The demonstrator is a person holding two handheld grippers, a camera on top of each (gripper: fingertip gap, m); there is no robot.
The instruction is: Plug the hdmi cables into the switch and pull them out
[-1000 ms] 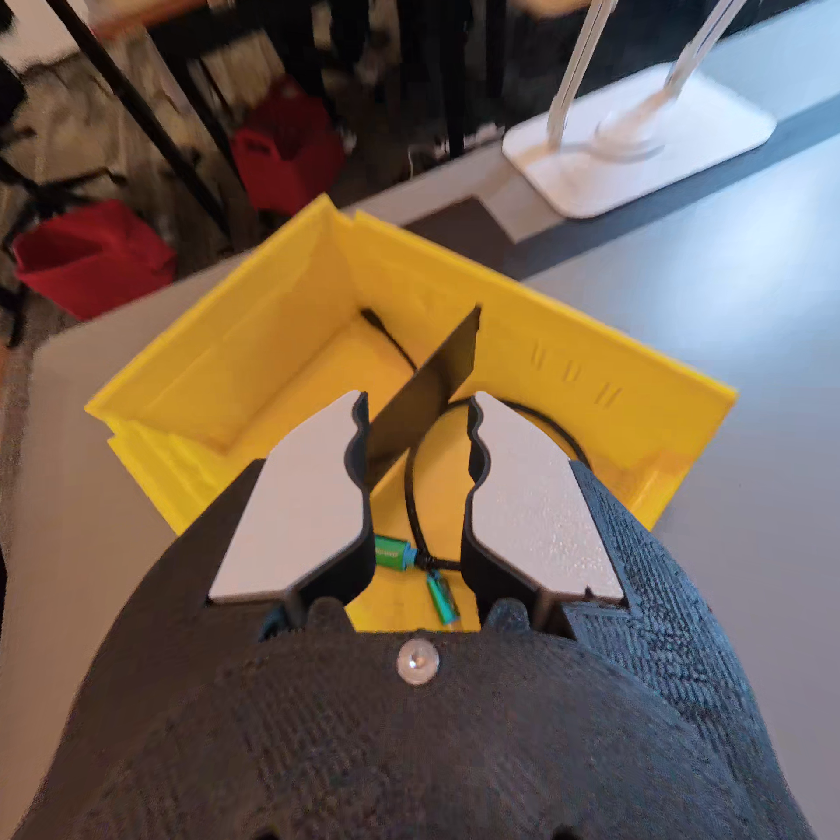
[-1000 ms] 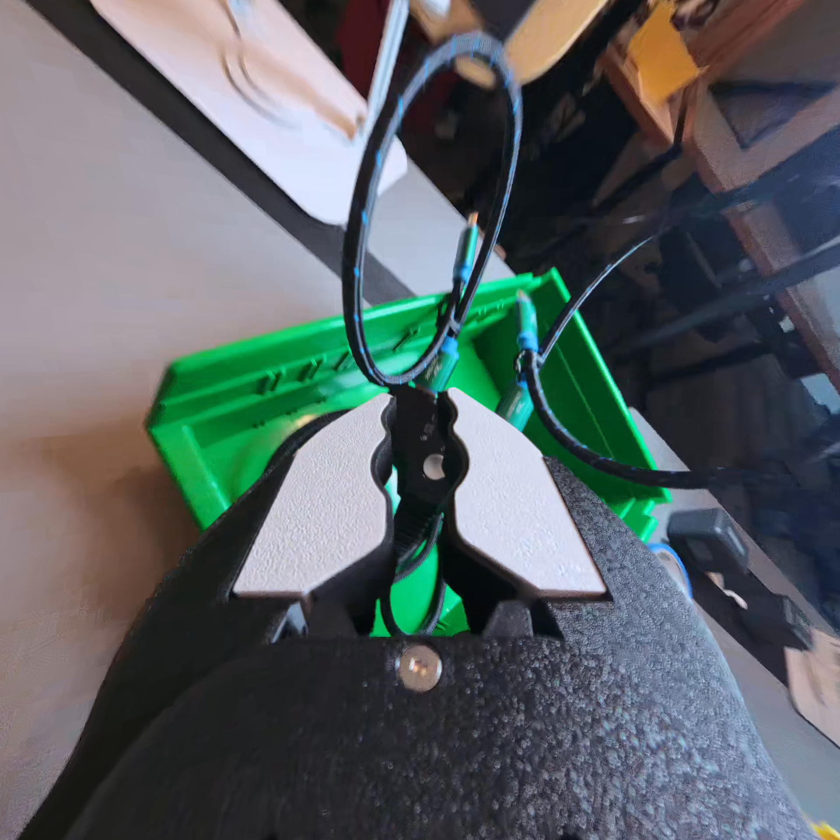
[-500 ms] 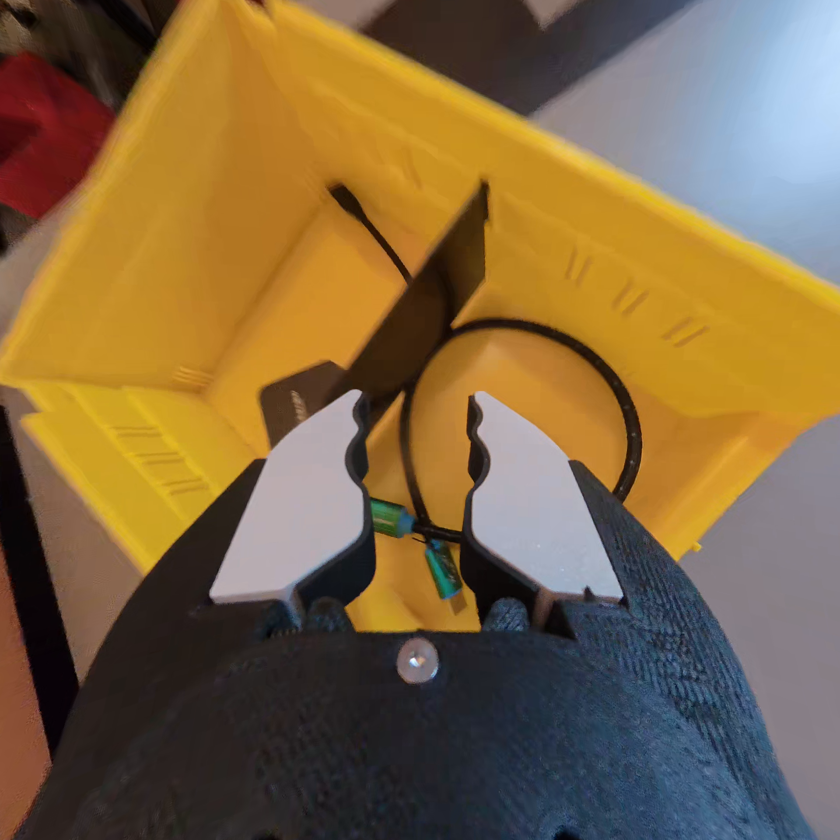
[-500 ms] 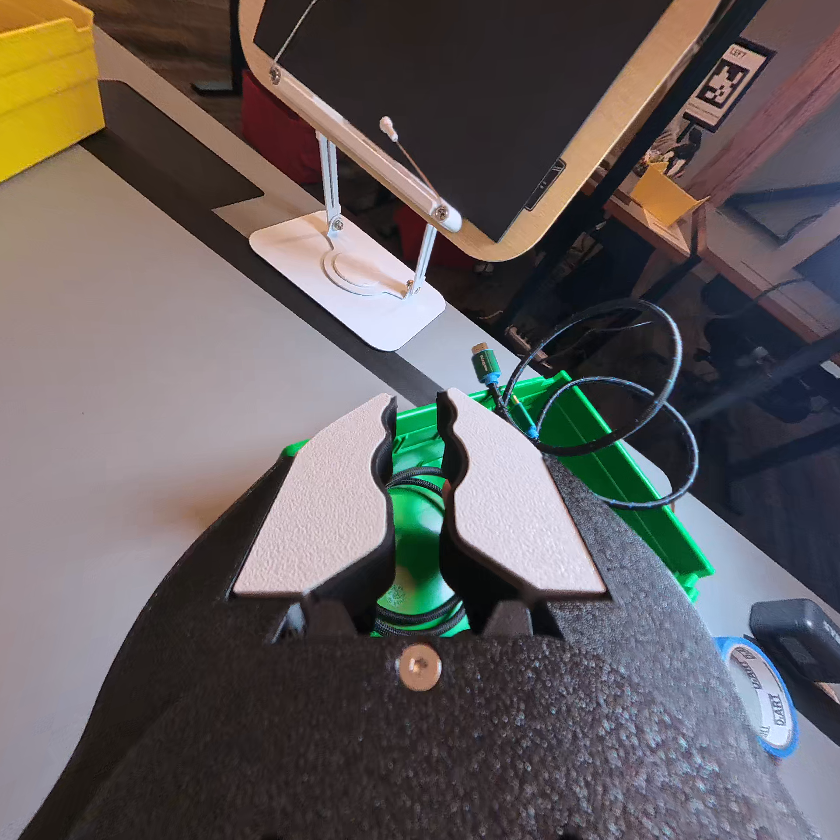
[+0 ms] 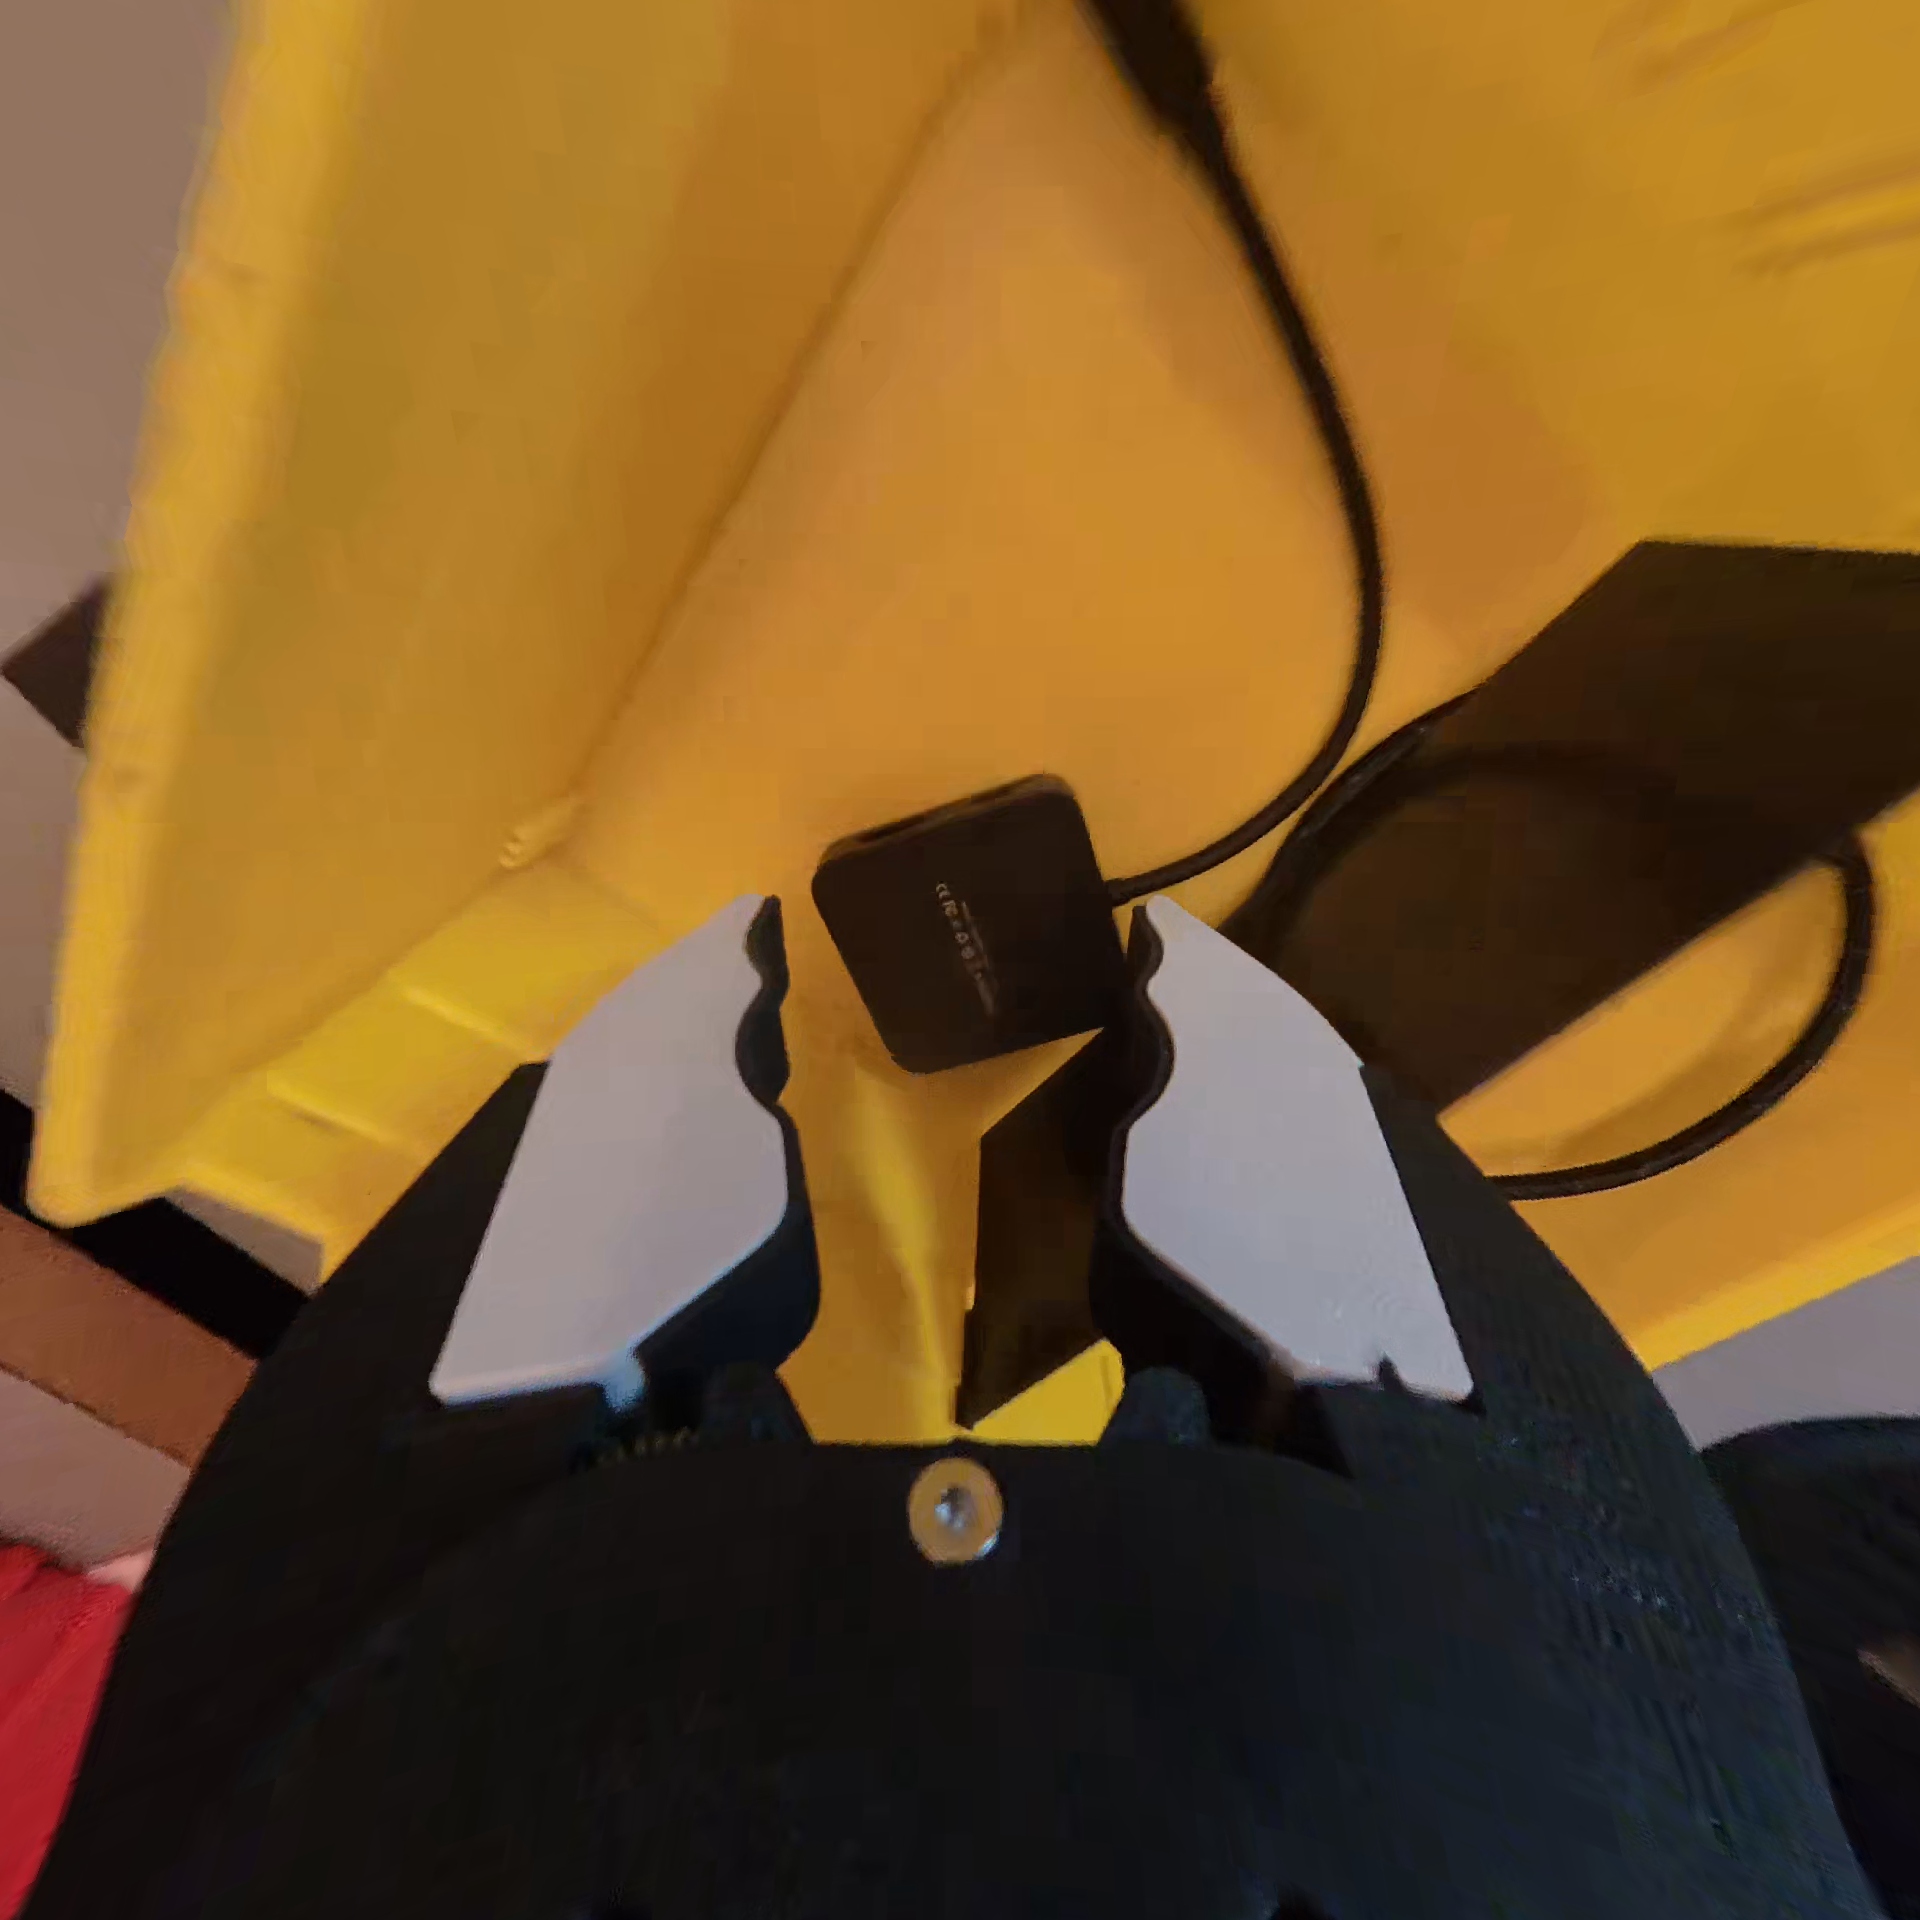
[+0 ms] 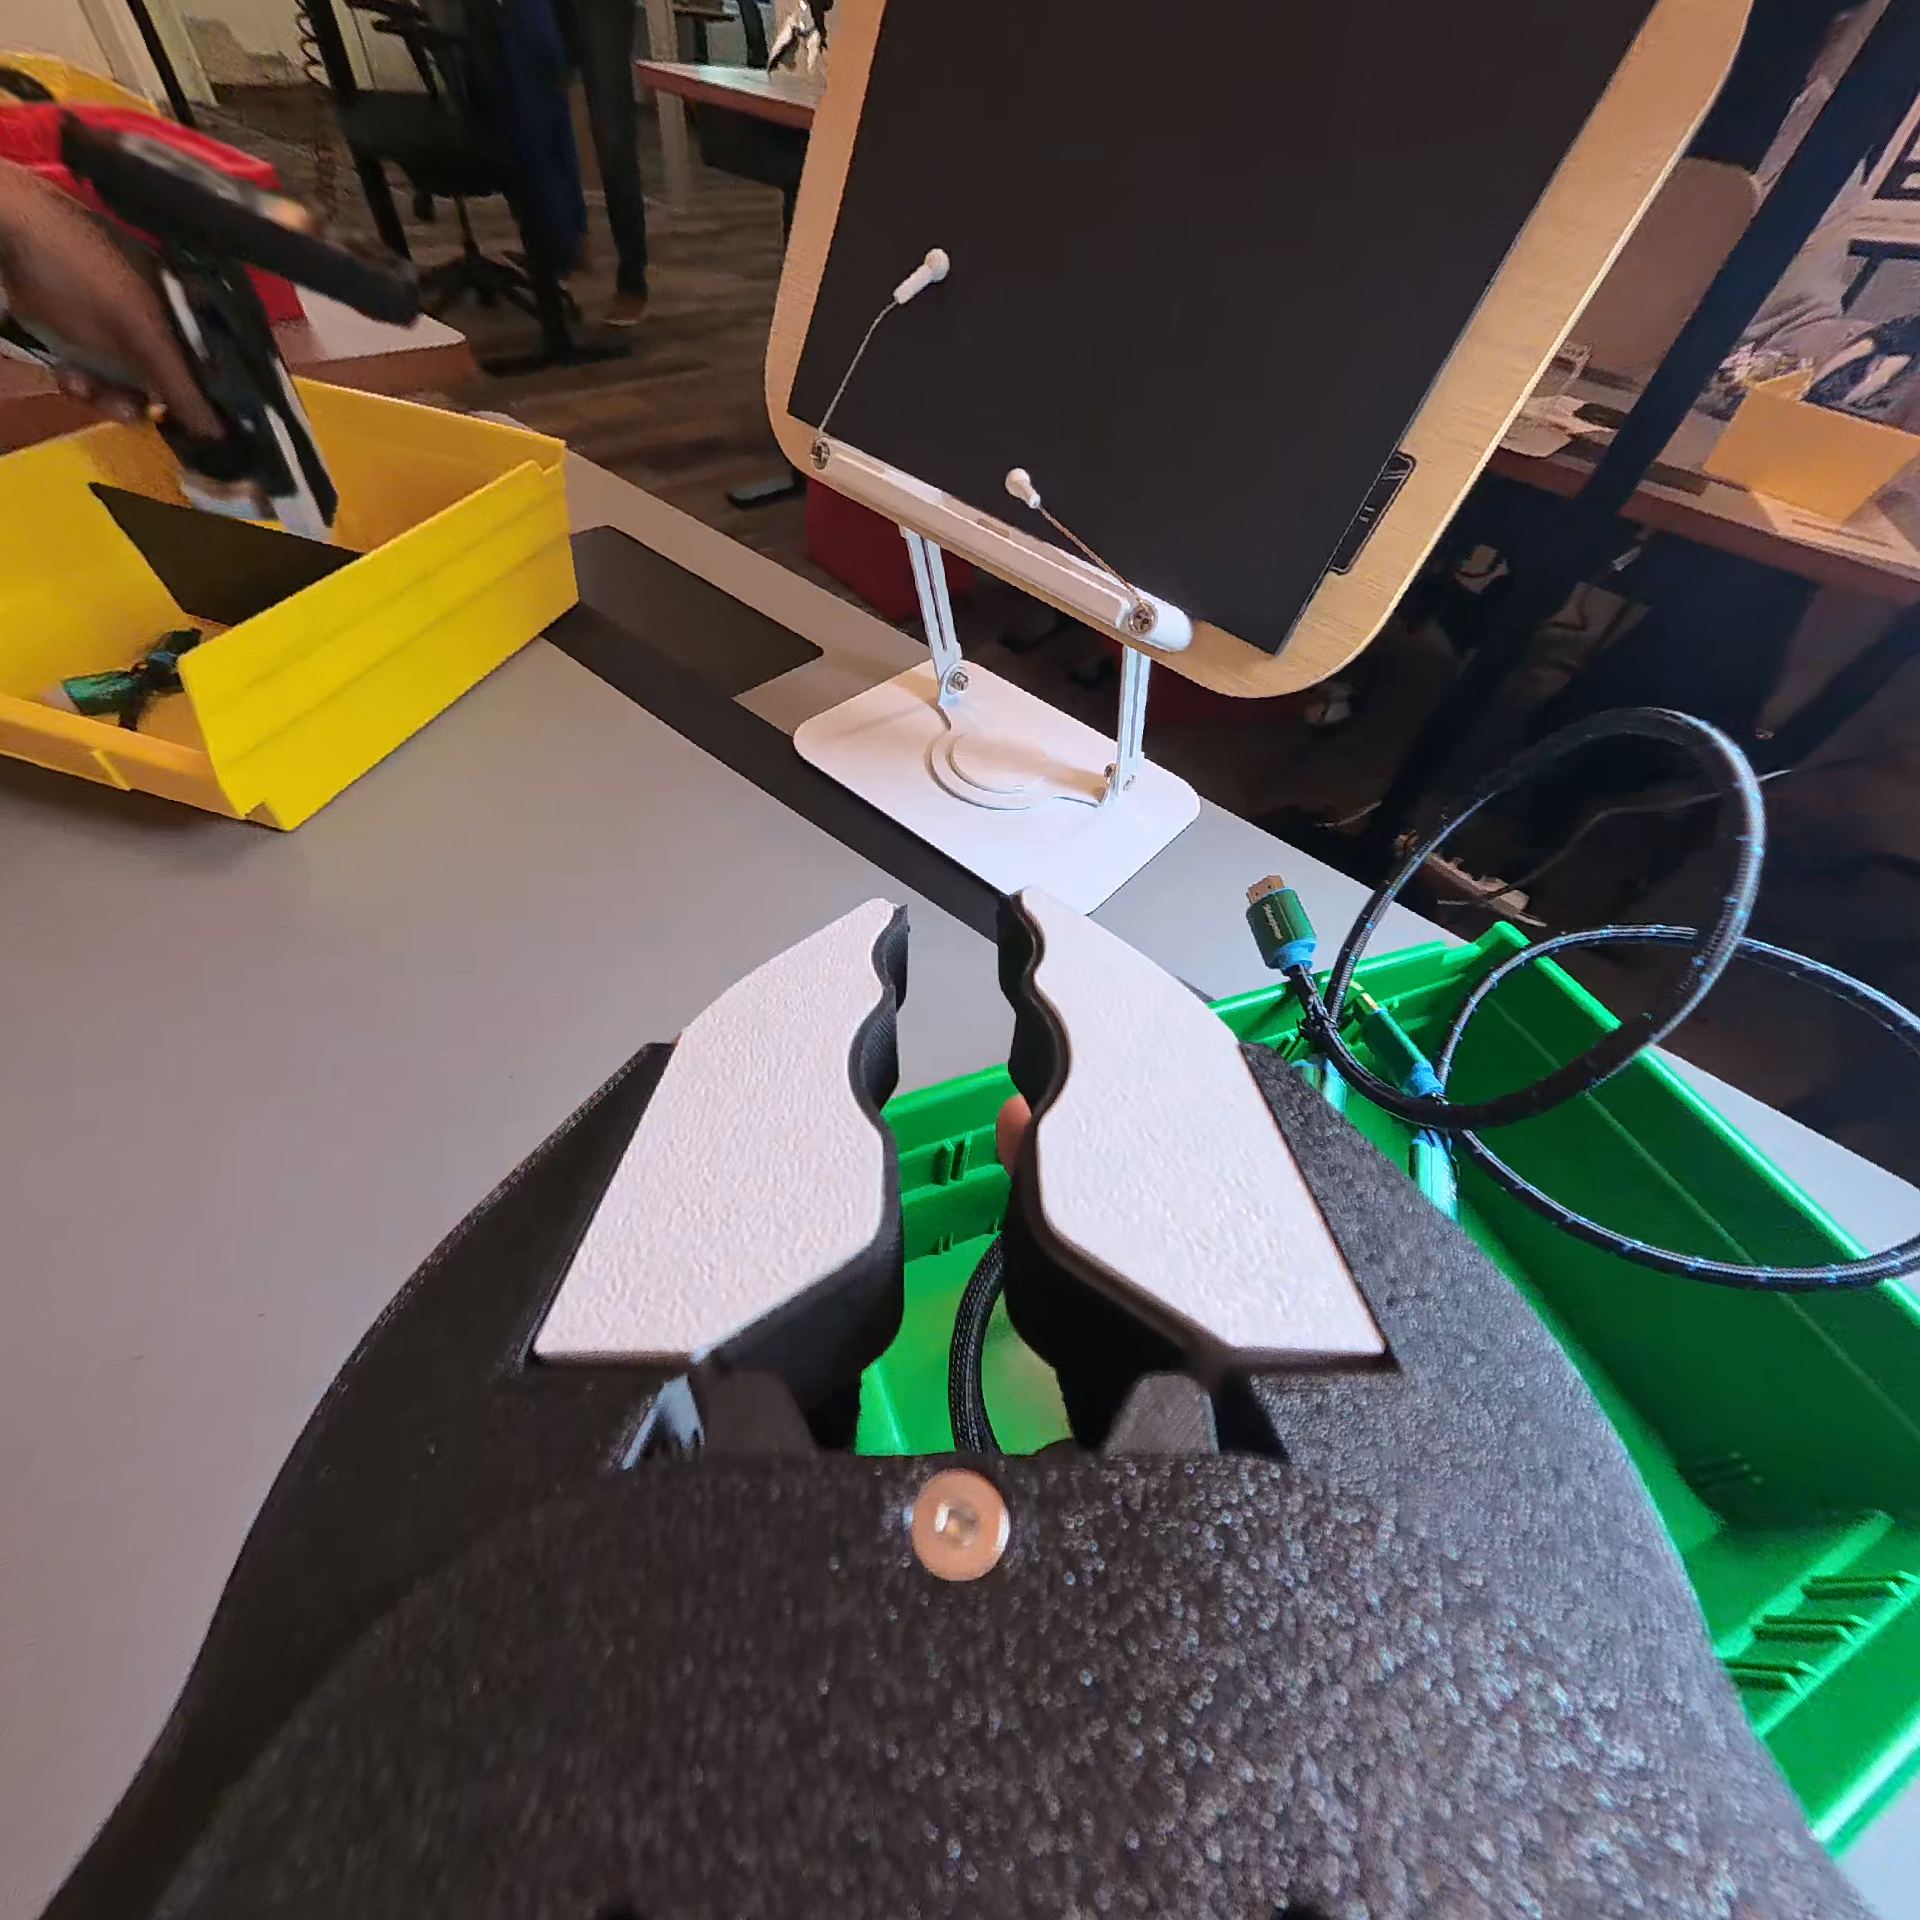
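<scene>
In the left wrist view a small black square HDMI switch [image 5: 961, 925] lies on the floor of the yellow bin [image 5: 520, 520], with its thin black lead [image 5: 1340, 520] running to the far wall. My left gripper [image 5: 954, 920] is open, low in the bin, its fingertips on either side of the switch's near end without touching it. My right gripper [image 6: 951, 914] is open by a narrow gap and empty, above the near left end of the green bin [image 6: 1714, 1403]. Braided HDMI cables [image 6: 1704, 935] loop out of that bin, one green plug [image 6: 1276, 925] pointing up.
A black divider [image 5: 1662, 727] splits the yellow bin; a braided cable [image 5: 1849, 935] lies beyond it. The right wrist view shows the yellow bin [image 6: 364, 644] at far left with the left gripper [image 6: 239, 436] in it, and a dark board on a white stand [image 6: 997, 790]. The green plug [image 6: 1276, 925] is about 20 centimetres from my right fingertips.
My left gripper has dropped deep into the yellow bin, moved over to the switch and opened wider. My right gripper has let go of the cable and drawn back from the green bin.
</scene>
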